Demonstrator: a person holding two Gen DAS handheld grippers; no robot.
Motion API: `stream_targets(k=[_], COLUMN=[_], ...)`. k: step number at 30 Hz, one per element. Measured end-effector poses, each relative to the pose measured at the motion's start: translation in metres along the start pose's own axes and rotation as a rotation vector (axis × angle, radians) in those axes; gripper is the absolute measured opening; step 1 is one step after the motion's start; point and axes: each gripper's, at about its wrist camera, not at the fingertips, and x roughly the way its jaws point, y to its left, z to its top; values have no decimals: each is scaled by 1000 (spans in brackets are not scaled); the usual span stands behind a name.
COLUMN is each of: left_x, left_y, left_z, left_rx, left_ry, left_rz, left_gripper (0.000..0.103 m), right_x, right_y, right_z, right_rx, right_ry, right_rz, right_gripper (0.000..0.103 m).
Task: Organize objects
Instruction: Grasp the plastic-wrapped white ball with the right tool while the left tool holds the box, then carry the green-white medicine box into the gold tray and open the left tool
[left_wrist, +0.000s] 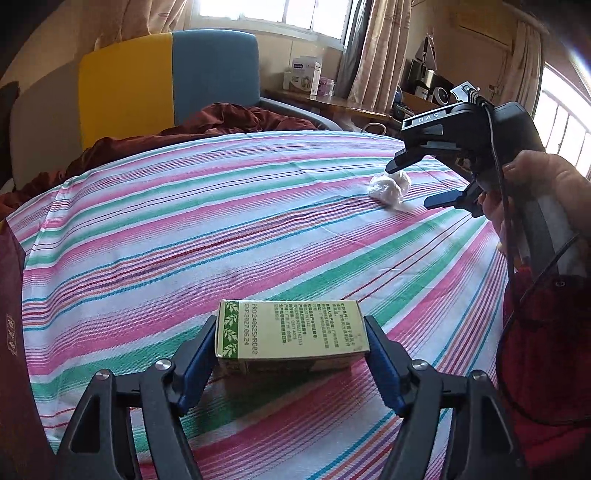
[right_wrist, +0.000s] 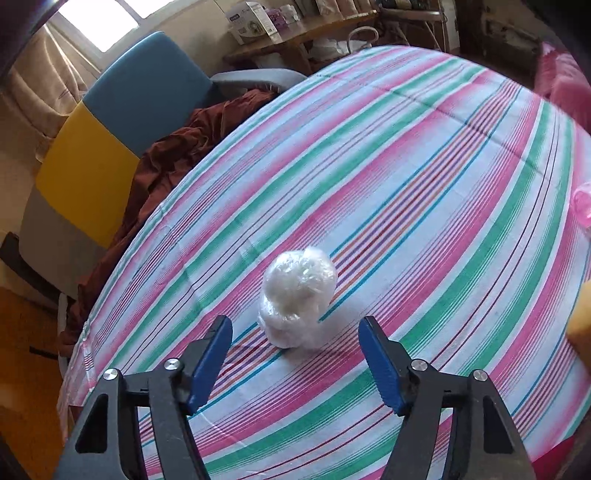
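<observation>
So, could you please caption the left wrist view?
Left gripper brackets a green box on the striped sheet.

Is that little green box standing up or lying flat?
Lying flat. The green box rests on the striped sheet with its broad printed face up, between the left tongs.

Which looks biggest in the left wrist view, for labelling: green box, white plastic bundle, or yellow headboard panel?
1. yellow headboard panel, though farthest away
2. green box, enlarged by nearness
3. white plastic bundle
</observation>
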Motion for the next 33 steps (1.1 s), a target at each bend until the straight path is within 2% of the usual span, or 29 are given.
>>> stream_targets(k=[5, 12, 13, 14, 16, 19, 23, 26, 29, 33], left_x=[1, 3, 3, 3, 3, 2, -2, -4, -8, -15], left_y=[0, -3, -5, -6, -7, -6, -3, -3, 0, -3], left_z=[0, -1, -2, -2, -4, -5, -5, -7, -9, -14], left_rx=[-1, 14, 19, 24, 30, 29, 9, 3, -18, -12], left_ry=[1, 10, 12, 14, 16, 14, 9, 8, 5, 16], left_rz=[-1, 27, 36, 44, 53, 52, 36, 41, 42, 73], left_gripper=[76, 74, 74, 74, 74, 73, 73, 73, 73, 73], right_x=[5, 30, 31, 32, 33, 29, 25, 28, 35, 44], right_y=[-1, 10, 13, 17, 30, 65, 102, 112, 120, 119], right_z=[9, 20, 21, 21, 15, -4, -30, -44, -57, -58], right_rx=[70, 1, -24, -64, -139, -333, -529, -606, -675, -698], right_ry=[21, -12, -20, -18, 4, 18, 44, 102, 138, 150], right_rz=[45, 3, -13, -31, -26, 11, 107, 161, 145, 111], right_gripper=[74, 70, 60, 28, 29, 29, 29, 29, 29, 29])
